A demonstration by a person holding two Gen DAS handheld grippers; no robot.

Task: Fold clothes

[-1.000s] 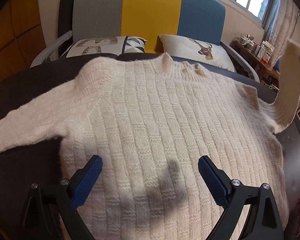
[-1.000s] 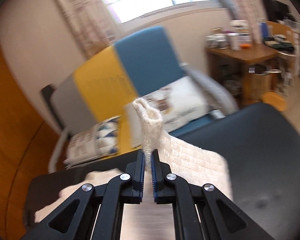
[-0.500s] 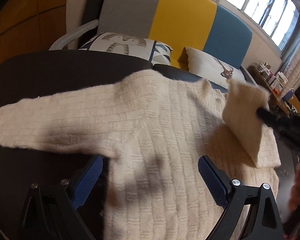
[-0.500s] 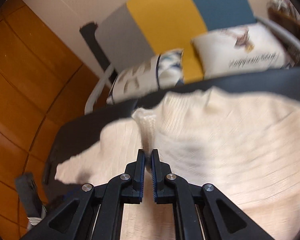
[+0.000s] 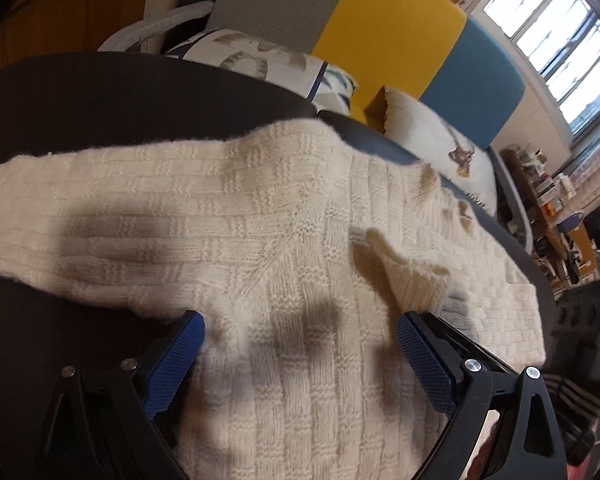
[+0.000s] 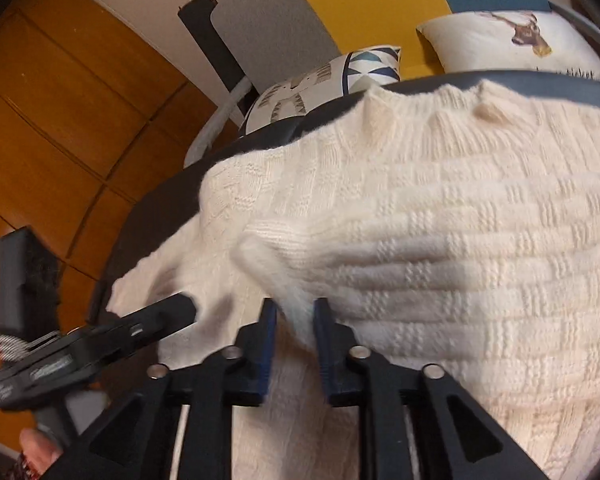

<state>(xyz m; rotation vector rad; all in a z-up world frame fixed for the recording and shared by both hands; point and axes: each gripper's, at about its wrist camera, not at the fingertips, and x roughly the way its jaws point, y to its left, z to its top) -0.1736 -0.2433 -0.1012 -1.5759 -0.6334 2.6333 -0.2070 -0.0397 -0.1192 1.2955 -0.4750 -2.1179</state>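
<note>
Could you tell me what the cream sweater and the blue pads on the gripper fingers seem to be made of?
Sweater: a chunky knit, probably wool or acrylic; basket-weave ribbing and fuzzy edges show. Pads: likely rubber or moulded plastic, matte, with a fine gridded texture.

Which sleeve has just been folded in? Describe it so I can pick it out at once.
Start from the dark round table in front of the grey, yellow and blue sofa; a cream knit sweater covers most of it. The folded sleeve lies across the sweater's chest, its ribbed cuff by the opening right gripper. The other sleeve lies straight out over the tabletop.
</note>
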